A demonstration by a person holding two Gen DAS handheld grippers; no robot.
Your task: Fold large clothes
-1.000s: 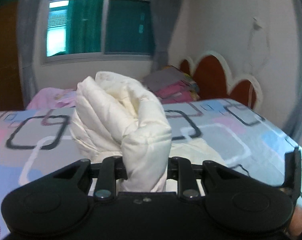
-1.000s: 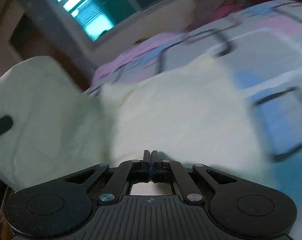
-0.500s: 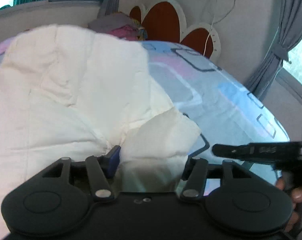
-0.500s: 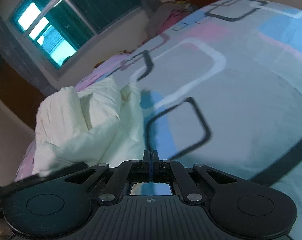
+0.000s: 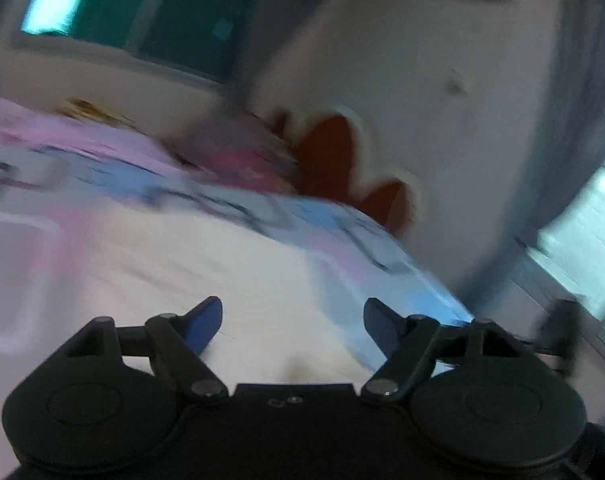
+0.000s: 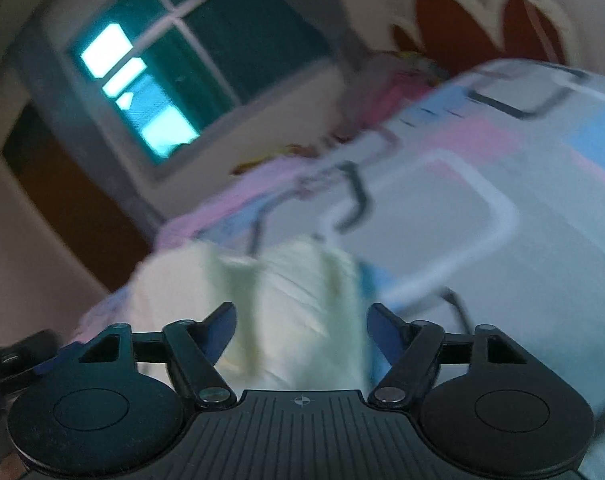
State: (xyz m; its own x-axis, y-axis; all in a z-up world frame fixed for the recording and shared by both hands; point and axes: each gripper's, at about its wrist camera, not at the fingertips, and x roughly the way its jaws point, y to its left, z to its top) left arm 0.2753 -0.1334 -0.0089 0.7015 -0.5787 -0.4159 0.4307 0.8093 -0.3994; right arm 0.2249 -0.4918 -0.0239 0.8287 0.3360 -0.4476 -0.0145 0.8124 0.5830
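Note:
A cream-white padded garment point(image 5: 206, 264) lies on the bed, blurred in the left wrist view. My left gripper point(image 5: 292, 320) is open just above it and holds nothing. In the right wrist view the same garment point(image 6: 294, 304) lies bunched in front of my right gripper point(image 6: 301, 330), which is open and empty, its blue-padded fingers point(image 6: 222, 332) spread to either side of the cloth's near end. Both views are motion-blurred.
The bed has a sheet point(image 6: 462, 208) patterned in pink, blue and grey squares. Pink and grey bedding point(image 5: 238, 152) is piled by the red scalloped headboard point(image 5: 330, 152). A window point(image 6: 174, 72) is behind. The other gripper shows at the right edge point(image 5: 562, 328).
My left gripper has let go of the garment and opened wide. My right gripper has gone from shut to open. Both cameras have swung upward, and the garment now lies on the bed.

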